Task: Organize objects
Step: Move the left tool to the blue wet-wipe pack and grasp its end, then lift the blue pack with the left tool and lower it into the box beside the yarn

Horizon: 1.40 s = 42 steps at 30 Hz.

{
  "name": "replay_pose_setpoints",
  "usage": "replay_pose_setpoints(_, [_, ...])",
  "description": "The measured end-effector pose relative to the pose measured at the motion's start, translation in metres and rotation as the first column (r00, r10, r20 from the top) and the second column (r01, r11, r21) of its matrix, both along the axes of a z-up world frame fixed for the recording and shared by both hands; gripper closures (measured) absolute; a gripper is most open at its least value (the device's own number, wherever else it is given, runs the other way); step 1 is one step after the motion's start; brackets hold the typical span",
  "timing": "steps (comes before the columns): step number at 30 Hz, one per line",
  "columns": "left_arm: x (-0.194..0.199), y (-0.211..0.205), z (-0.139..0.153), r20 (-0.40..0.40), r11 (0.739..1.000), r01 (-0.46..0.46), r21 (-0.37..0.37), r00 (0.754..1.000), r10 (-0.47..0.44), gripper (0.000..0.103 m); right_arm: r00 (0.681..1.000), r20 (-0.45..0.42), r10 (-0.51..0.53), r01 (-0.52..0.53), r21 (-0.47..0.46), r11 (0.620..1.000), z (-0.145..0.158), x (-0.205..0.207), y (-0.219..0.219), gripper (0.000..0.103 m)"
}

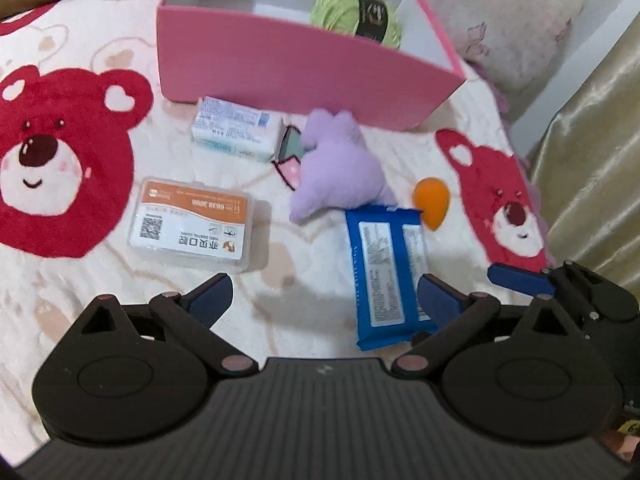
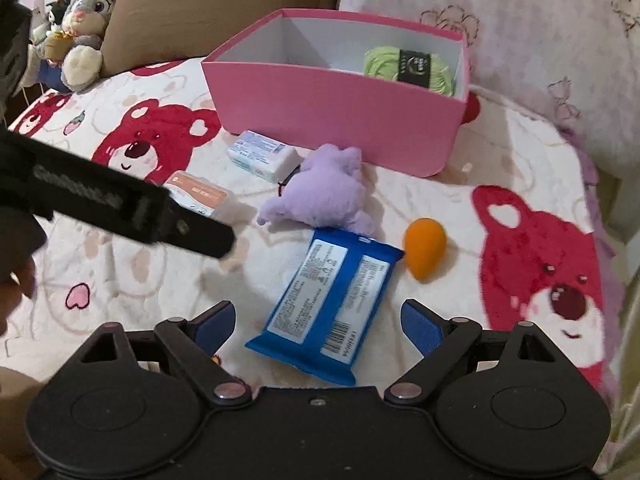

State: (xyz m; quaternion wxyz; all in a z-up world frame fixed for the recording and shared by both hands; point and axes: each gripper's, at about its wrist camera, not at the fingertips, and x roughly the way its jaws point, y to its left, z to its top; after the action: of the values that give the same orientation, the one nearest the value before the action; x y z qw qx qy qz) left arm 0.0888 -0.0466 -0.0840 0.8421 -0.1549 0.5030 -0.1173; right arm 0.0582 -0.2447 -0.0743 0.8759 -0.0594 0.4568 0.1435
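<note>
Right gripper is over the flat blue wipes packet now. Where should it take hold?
Close the right gripper across the blue wipes packet's narrow width at mid-length, coming from above. It lies flat on the blanket, long axis running away between the open jaws, sides clear.

A bed blanket (image 2: 520, 160) with red bears, brown cushion (image 2: 224, 8) behind.

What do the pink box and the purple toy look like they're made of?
Pink box: likely stiff cardboard, matte pink outside, white inside, with thin straight walls and crisp edges. Purple toy: soft plush fabric, judging by its fuzzy surface and rounded, stuffed shape.
</note>
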Motion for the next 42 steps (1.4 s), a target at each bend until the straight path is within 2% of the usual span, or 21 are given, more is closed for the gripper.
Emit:
replay_pose_setpoints(4, [0.006,-0.012,-0.015,0.008,1.000,0.014,0.010,1.000,-0.014,0.007,1.000,-0.012,-0.008,0.008,0.030,1.000,-0.021,0.007,0.000,0.011])
replay_pose_setpoints(9, [0.011,-0.021,-0.033,-0.009,0.999,0.020,-0.035,1.000,-0.020,0.016,0.998,-0.057,-0.035,0.039,0.063,0.997,-0.044,0.012,0.000,0.011])
replay_pose_setpoints(10, [0.011,-0.023,-0.036,-0.009,0.999,0.024,-0.037,1.000,-0.024,0.019,0.998,-0.058,-0.040,0.043,0.056,0.998,-0.048,0.012,0.001,0.011])
replay_pose_setpoints(11, [0.011,-0.025,-0.038,-0.018,0.999,-0.026,-0.027,1.000,0.025,0.023,0.998,-0.055,-0.042,0.045,0.050,0.998,-0.051,0.013,0.001,0.011])
replay_pose_setpoints(12, [0.011,-0.028,-0.041,-0.017,0.999,-0.019,-0.027,1.000,0.019,0.027,0.998,-0.051,-0.046,0.048,0.042,0.998,-0.054,0.012,0.001,0.011])
replay_pose_setpoints(14, [0.013,-0.030,-0.044,-0.030,0.999,-0.041,-0.034,0.999,0.040,0.046,0.998,-0.051,-0.047,0.048,0.032,0.998,-0.058,0.013,0.000,0.011])
replay_pose_setpoints(18, [0.017,-0.034,-0.053,-0.044,0.995,-0.020,-0.097,0.999,0.016,0.053,0.998,-0.055,-0.043,0.046,0.055,0.997,-0.065,0.011,-0.001,0.012])
replay_pose_setpoints(21, [0.022,-0.039,-0.060,-0.069,0.996,-0.026,-0.089,0.997,0.019,0.062,0.996,-0.062,-0.058,0.063,0.081,0.995,-0.069,0.013,-0.005,0.012])
replay_pose_setpoints(26, [0.026,-0.043,-0.063,-0.075,0.992,-0.024,-0.125,0.997,0.015,0.075,0.995,-0.060,-0.085,0.090,0.075,0.993,-0.071,0.015,-0.005,0.020])
replay_pose_setpoints(34, [0.030,-0.038,-0.069,-0.102,0.981,-0.054,-0.185,0.994,0.036,0.075,0.992,-0.079,-0.099,0.101,0.016,0.995,-0.069,0.015,0.003,0.023])
replay_pose_setpoints(37, [0.031,-0.040,-0.069,-0.098,0.982,-0.055,-0.181,0.994,0.038,0.075,0.990,-0.109,-0.089,0.092,0.022,0.996,-0.071,0.016,0.004,0.015])
replay_pose_setpoints(39, [0.030,-0.040,-0.068,-0.096,0.982,-0.056,-0.181,0.995,0.039,0.075,0.992,-0.100,-0.071,0.072,0.006,0.997,-0.074,0.014,0.007,0.015])
replay_pose_setpoints(41, [0.030,-0.041,-0.067,-0.092,0.982,-0.053,-0.184,0.995,0.036,0.076,0.993,-0.086,-0.085,0.087,0.020,0.996,-0.075,0.013,0.005,0.020])
replay_pose_setpoints(42, [0.030,-0.041,-0.067,-0.092,0.981,-0.050,-0.187,0.995,0.034,0.076,0.993,-0.078,-0.089,0.091,0.025,0.996,-0.074,0.013,0.004,0.026])
